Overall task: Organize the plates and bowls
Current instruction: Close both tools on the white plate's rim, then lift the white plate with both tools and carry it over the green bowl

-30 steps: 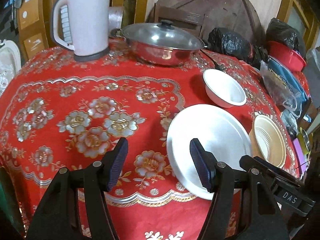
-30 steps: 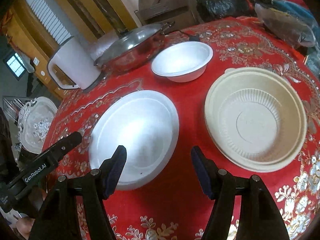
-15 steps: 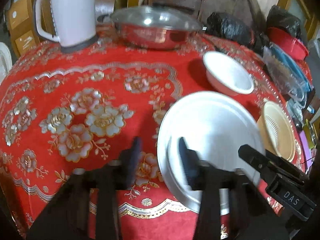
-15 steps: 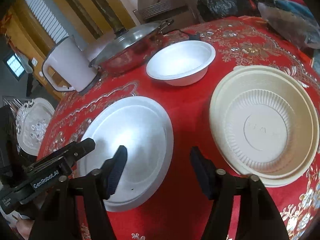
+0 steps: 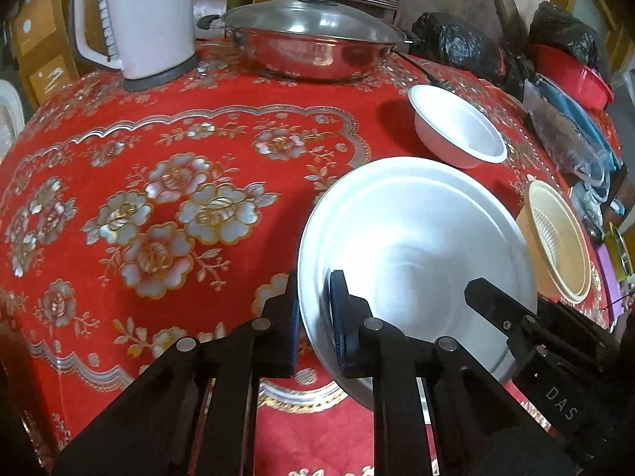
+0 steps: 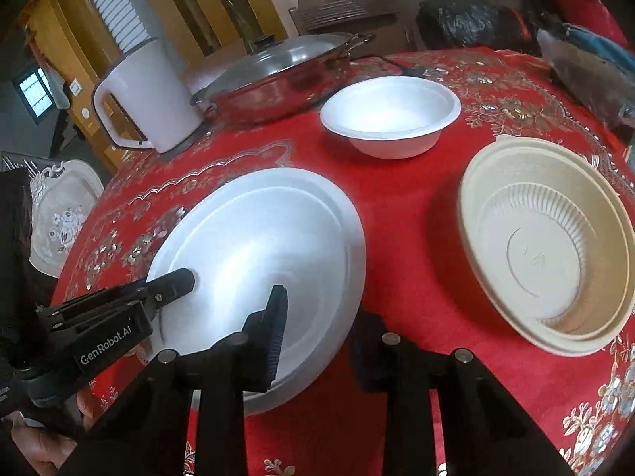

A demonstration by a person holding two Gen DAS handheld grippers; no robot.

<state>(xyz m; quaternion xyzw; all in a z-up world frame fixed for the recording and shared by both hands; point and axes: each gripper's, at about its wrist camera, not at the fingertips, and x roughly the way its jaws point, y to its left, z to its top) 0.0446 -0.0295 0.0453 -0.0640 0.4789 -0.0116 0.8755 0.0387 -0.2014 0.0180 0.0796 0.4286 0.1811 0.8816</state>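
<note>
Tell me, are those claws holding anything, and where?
Both grip the white plate by its near rim. The left claw pinches the rim on its left side, the right claw on its right, one finger above, one below.

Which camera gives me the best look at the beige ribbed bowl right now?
The right wrist view: the beige ribbed bowl lies whole and large there, its ribbed inside and rim plain, apart from the white plate. The left wrist view catches it only small and squeezed at the right edge, partly behind the plate's rim.
</note>
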